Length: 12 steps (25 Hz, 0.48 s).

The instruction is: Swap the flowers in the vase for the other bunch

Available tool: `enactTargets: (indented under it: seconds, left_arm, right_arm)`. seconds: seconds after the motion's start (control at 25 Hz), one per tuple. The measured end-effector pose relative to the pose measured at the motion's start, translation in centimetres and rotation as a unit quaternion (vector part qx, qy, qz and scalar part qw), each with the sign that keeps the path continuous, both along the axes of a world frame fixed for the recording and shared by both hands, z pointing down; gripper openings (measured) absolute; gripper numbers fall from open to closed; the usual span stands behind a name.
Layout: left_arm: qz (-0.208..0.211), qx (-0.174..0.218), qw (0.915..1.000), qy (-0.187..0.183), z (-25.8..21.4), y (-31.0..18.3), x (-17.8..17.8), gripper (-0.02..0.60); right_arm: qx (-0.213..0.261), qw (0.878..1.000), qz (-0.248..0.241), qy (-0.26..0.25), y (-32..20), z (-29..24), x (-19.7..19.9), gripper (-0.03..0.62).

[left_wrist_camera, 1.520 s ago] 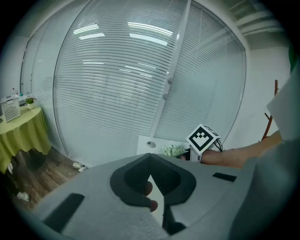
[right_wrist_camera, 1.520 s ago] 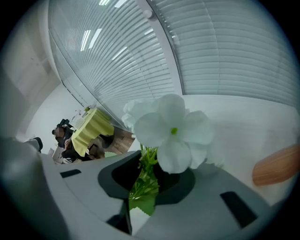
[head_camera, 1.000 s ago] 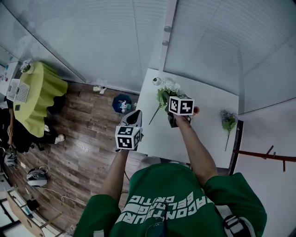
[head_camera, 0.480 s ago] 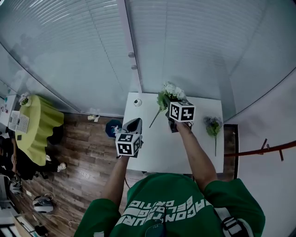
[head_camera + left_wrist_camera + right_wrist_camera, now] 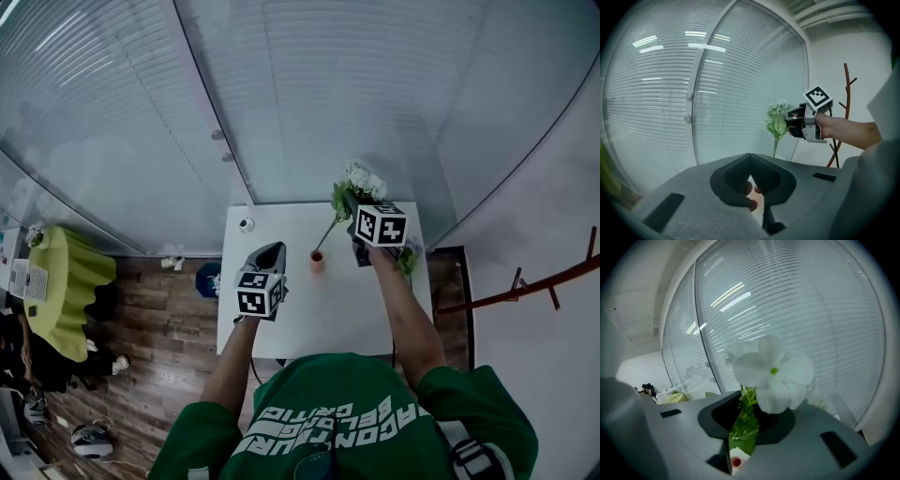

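Observation:
My right gripper (image 5: pixel 354 220) (image 5: pixel 747 408) is shut on the green stems of the white flower bunch (image 5: pixel 360 182) (image 5: pixel 771 371) and holds it in the air over the white table (image 5: pixel 309 314). The long stem slants down to the mouth of the small pink vase (image 5: pixel 317 262); I cannot tell whether its tip is inside. In the left gripper view the white flower bunch (image 5: pixel 777 119) shows with the right gripper behind it. My left gripper (image 5: pixel 271 249) (image 5: pixel 750 159) is shut and holds nothing, left of the vase. The other bunch (image 5: pixel 409 262), purple, lies on the table, partly hidden under my right arm.
A small round object (image 5: pixel 246 225) sits at the table's back left corner. A glass wall with blinds (image 5: pixel 319 103) stands right behind the table. A reddish coat stand (image 5: pixel 525 281) is to the right. A blue bin (image 5: pixel 207 278) stands on the wooden floor at the left.
The right gripper has carried the white bunch rightward across the table, over to the purple bunch. The left gripper came from beside the table to above it. The vase has come into sight.

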<state>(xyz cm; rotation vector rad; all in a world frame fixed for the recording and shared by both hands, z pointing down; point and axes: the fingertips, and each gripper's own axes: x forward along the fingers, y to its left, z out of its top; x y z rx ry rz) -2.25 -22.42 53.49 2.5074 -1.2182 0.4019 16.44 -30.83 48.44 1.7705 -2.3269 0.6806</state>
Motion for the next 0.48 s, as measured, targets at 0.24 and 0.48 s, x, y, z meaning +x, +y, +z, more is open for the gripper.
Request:
enactTargets:
  seconds: [0.24,0.48]
  left_arm:
    - [0.02,0.005,0.9998,0.001,-0.4,-0.7,3.6,0.0]
    - [0.024,0.004,0.9997,0.0,-0.2,-0.8,4.7,-0.002]
  right_arm:
    - [0.009,1.0,0.021,0.008,0.1,-0.9,4.7,0.078]
    - [0.015,0.999,0.021,0.019,-0.1,-1.1,5.4,0.078]
